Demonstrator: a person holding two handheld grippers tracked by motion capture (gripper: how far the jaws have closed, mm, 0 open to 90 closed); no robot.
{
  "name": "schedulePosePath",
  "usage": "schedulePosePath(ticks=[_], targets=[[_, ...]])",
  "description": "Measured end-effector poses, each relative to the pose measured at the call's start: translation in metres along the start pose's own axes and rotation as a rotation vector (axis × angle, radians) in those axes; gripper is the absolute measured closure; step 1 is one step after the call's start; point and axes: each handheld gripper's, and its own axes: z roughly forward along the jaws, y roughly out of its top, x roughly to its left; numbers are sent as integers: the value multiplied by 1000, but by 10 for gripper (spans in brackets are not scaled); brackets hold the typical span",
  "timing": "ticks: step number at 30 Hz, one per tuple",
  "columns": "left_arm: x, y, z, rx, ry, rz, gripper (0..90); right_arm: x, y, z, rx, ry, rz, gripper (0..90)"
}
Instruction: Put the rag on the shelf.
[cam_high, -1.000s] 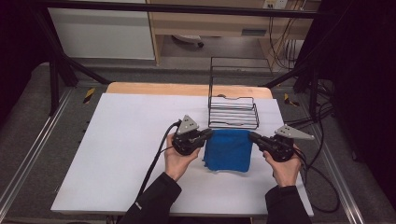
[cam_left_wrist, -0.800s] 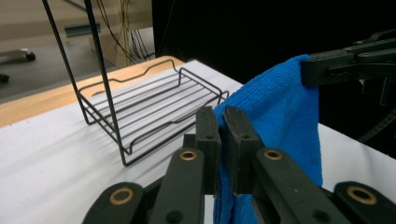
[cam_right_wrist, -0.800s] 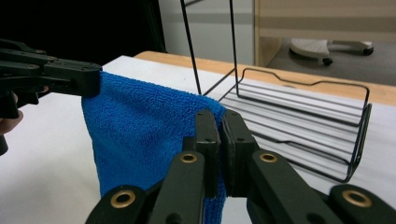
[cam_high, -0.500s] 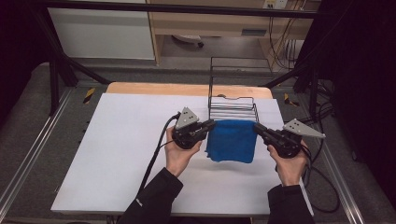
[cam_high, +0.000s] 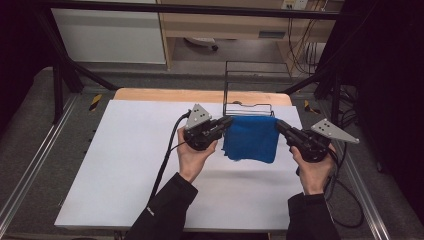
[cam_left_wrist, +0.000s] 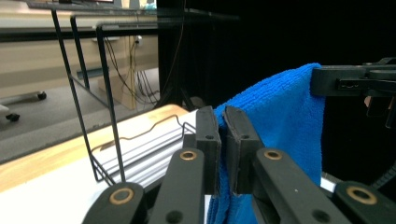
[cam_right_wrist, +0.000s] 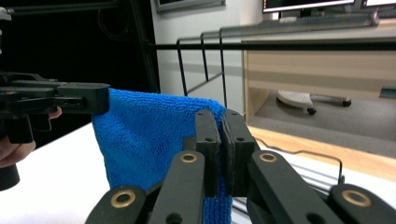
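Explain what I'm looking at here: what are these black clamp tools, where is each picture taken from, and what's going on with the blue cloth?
A person sits at a white-topped table and holds a hand-held black two-jaw gripper in each hand. One picture comes from a fixed camera above, looking down; the other two come from cameras riding on each gripper, looking along its jaws. The left gripper and the right gripper are each shut on an upper corner of a blue microfibre cloth, which hangs between them above the table. In the left gripper view the cloth is pinched between the jaws; the right gripper view shows the same at its corner. Behind stands a black wire rack.
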Motion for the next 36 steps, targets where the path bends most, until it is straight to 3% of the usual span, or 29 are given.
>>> schedulePosePath(ticks=[36], targets=[[4,81,13,-168,0,-4,849,-6,79,1,-175,-45,-48,871]])
